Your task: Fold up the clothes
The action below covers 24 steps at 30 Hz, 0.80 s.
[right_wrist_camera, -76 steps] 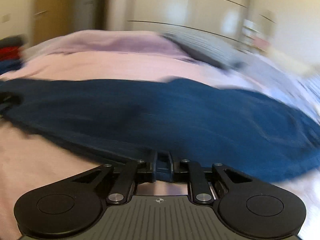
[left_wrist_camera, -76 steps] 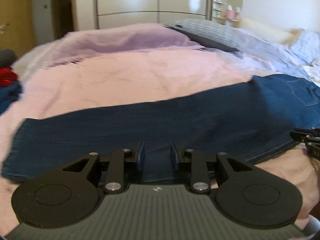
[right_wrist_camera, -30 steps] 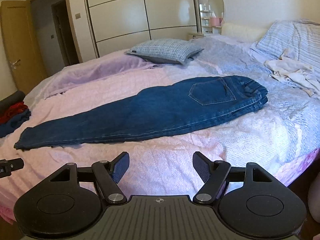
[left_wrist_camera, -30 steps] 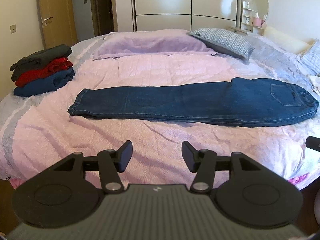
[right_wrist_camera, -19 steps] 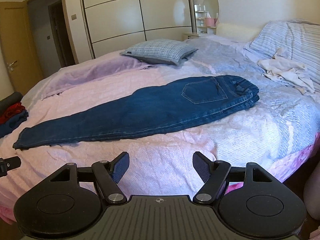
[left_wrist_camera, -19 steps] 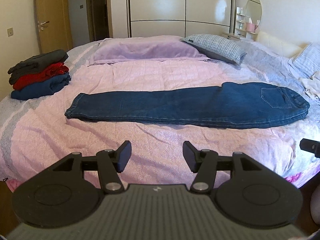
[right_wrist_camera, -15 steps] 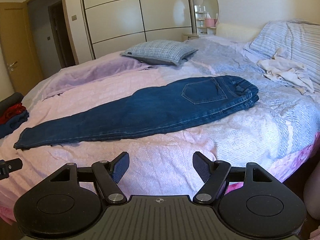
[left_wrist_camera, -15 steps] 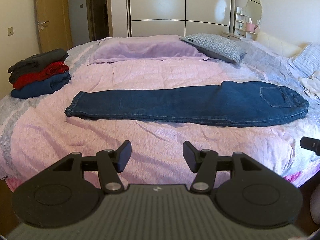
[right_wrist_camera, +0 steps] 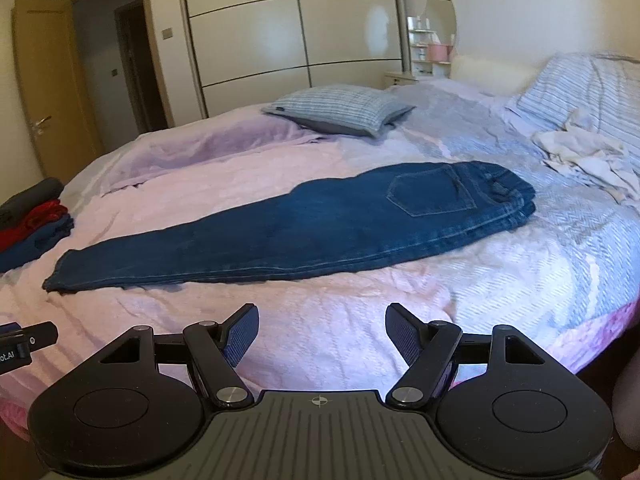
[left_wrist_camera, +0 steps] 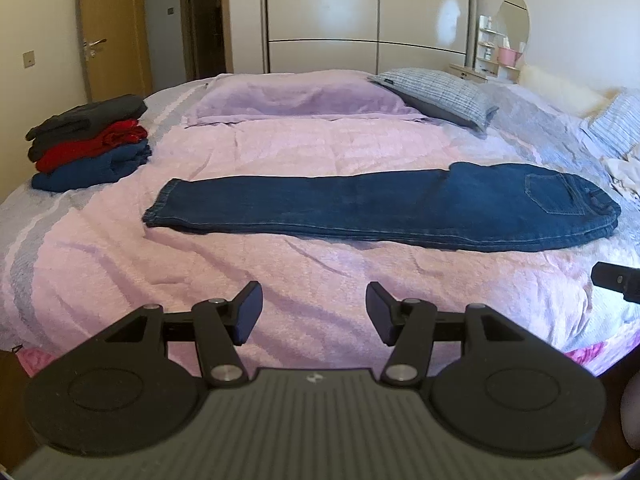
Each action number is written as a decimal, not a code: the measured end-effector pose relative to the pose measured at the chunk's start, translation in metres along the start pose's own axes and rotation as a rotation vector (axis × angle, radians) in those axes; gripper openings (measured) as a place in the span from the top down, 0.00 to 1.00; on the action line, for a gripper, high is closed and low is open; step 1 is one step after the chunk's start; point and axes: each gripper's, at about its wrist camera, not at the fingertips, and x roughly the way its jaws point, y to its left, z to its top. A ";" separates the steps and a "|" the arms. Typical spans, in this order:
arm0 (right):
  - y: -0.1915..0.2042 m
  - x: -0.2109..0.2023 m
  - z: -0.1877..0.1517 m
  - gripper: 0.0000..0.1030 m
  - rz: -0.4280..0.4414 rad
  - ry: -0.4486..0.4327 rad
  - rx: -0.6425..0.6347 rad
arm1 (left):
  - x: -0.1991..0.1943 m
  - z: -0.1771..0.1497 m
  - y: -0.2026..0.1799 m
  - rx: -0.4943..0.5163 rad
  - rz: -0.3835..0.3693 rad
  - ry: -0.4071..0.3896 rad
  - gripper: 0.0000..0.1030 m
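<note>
A pair of dark blue jeans [left_wrist_camera: 380, 210] lies flat across the pink bedspread [left_wrist_camera: 280, 276], folded lengthwise leg on leg, hems to the left and waistband to the right. It also shows in the right wrist view [right_wrist_camera: 304, 232], back pocket up. My left gripper [left_wrist_camera: 314, 310] is open and empty, held back from the bed's near edge. My right gripper [right_wrist_camera: 320, 334] is open and empty, also short of the jeans. The tip of the right gripper shows at the left wrist view's right edge [left_wrist_camera: 618, 280].
A stack of folded clothes, dark grey, red and blue [left_wrist_camera: 90, 142], sits at the bed's left side. A checked pillow [left_wrist_camera: 438, 94] and a lilac blanket [left_wrist_camera: 296, 98] lie at the back. Crumpled white clothes [right_wrist_camera: 588, 158] lie at the right. A wardrobe [left_wrist_camera: 368, 16] stands behind.
Both grippers let go of the jeans, opened and pulled back from the bed. Over the last half second the views have hardly shifted.
</note>
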 end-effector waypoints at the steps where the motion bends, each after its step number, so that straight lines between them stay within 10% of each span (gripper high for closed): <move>1: 0.003 0.000 0.001 0.29 0.005 -0.001 -0.007 | -0.001 0.000 0.003 -0.005 0.005 0.000 0.48; 24: -0.063 0.066 0.033 0.29 -0.063 0.044 0.001 | 0.078 0.045 -0.105 0.118 -0.024 0.100 0.48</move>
